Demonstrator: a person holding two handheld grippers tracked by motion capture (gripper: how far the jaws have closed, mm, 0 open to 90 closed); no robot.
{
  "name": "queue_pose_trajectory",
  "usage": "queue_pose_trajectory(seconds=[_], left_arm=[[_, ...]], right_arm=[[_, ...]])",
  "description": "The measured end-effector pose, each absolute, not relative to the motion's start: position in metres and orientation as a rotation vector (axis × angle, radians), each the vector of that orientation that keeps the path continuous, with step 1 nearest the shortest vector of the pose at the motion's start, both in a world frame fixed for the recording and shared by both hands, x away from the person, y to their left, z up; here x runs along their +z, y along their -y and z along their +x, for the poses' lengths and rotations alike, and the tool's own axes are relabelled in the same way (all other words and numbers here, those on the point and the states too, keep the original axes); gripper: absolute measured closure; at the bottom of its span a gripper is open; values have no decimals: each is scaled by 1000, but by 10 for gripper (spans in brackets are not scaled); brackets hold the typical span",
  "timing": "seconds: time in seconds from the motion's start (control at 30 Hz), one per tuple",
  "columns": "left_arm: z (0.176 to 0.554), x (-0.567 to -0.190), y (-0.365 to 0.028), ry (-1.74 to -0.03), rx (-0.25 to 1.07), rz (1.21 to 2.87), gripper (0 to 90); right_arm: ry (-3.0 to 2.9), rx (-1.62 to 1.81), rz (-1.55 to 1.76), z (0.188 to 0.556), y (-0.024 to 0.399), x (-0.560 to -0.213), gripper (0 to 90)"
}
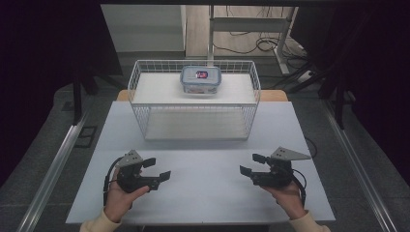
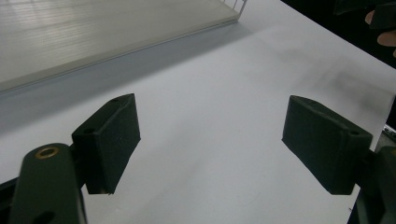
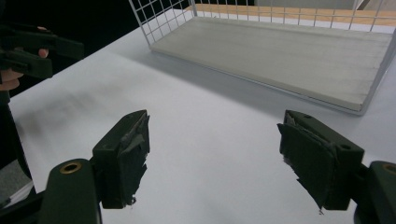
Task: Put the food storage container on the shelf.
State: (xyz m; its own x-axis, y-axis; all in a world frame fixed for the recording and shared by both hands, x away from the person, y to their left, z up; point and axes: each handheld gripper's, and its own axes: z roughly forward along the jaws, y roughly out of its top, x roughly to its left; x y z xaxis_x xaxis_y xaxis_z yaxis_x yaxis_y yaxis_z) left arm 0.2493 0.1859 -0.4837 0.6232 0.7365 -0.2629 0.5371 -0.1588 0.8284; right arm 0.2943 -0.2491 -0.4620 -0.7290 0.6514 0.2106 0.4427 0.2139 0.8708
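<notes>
Nothing done yet imo: my left gripper (image 1: 157, 169) & right gripper (image 1: 252, 164) both spread wide, empty, low over the table (image 1: 208, 193), w/ the lidded container (image 1: 200, 79) untouched atop the wire rack (image 1: 145, 123).

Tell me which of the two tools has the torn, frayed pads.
The right tool: its pads look ragged and peeling at the edges, while the left tool has smooth, intact pads.
</notes>
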Motion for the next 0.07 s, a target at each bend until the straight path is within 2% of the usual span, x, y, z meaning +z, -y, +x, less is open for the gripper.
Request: queue_pose_trajectory(seconds=[0.07], left_arm=[[248,-484,-186,-1021,262,1833,183]], right_arm=[[-2271,1537,1055,294,252,-463,238]])
